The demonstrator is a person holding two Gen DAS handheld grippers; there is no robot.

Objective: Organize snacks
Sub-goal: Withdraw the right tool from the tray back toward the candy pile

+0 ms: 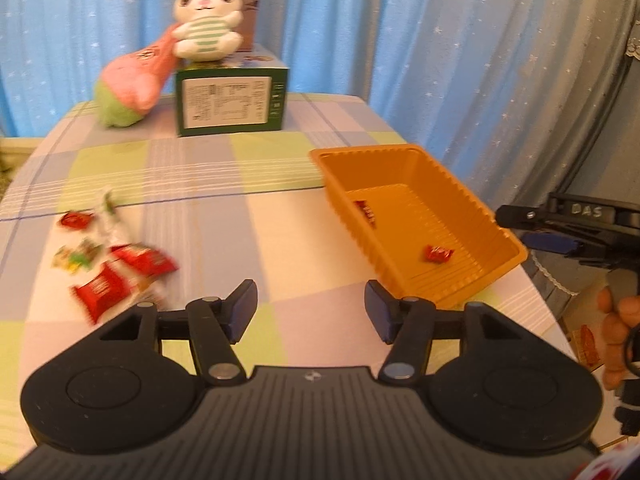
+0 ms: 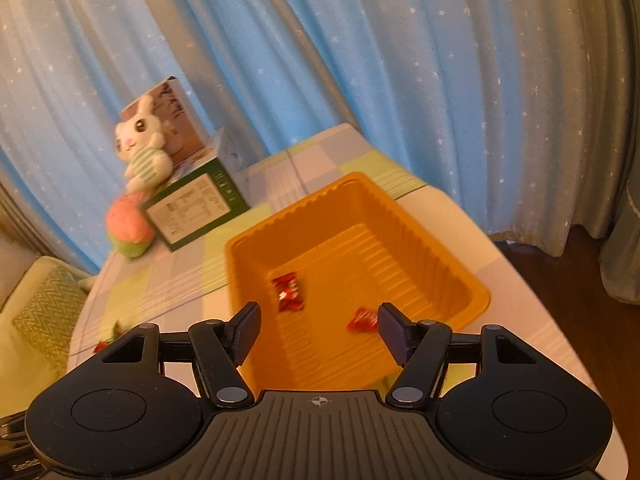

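An orange plastic tray sits on the right part of the checked tablecloth. Two red wrapped snacks lie in it: one toward the middle, one near the front wall. A heap of loose snacks in red, green and white wrappers lies at the table's left. My left gripper is open over bare cloth between the heap and the tray, nothing between its fingers. My right gripper is open above the tray's near end, empty; in the left wrist view it shows at the right edge.
At the back stand a green box with a white plush rabbit on top and a pink and green plush beside it. Blue starred curtains hang behind. A cushioned seat stands left of the table.
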